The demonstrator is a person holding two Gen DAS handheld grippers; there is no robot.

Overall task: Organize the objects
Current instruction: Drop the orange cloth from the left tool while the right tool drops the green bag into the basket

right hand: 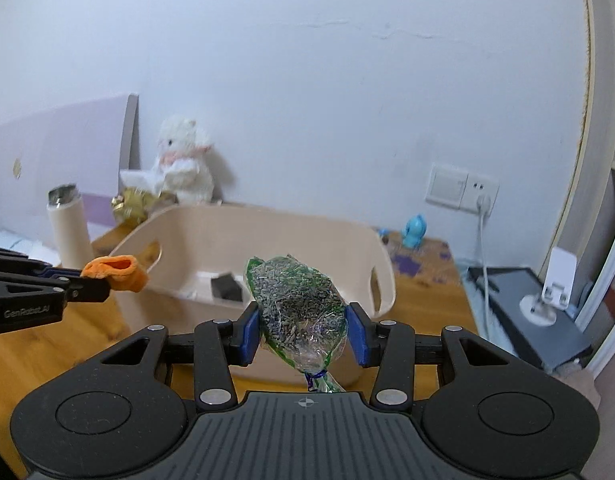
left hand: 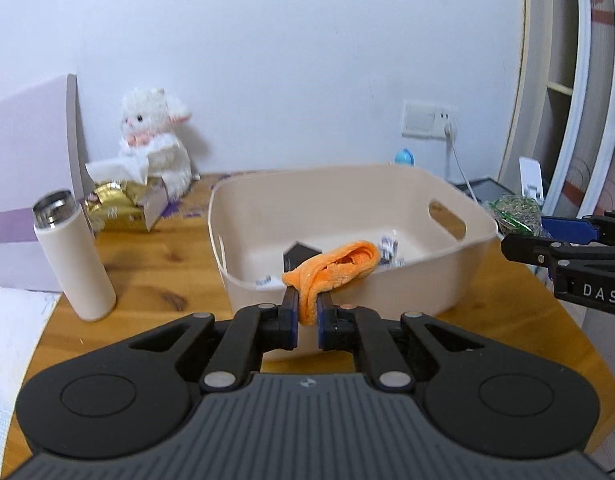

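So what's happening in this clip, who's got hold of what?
A person is tidying a wooden table with two handheld grippers. The left gripper is shut on an orange cloth, held at the near rim of a beige bin. The right gripper is shut on a clear bag of dried bits, held in front of the same bin. Neither is released yet; a few small items already lie inside the bin.
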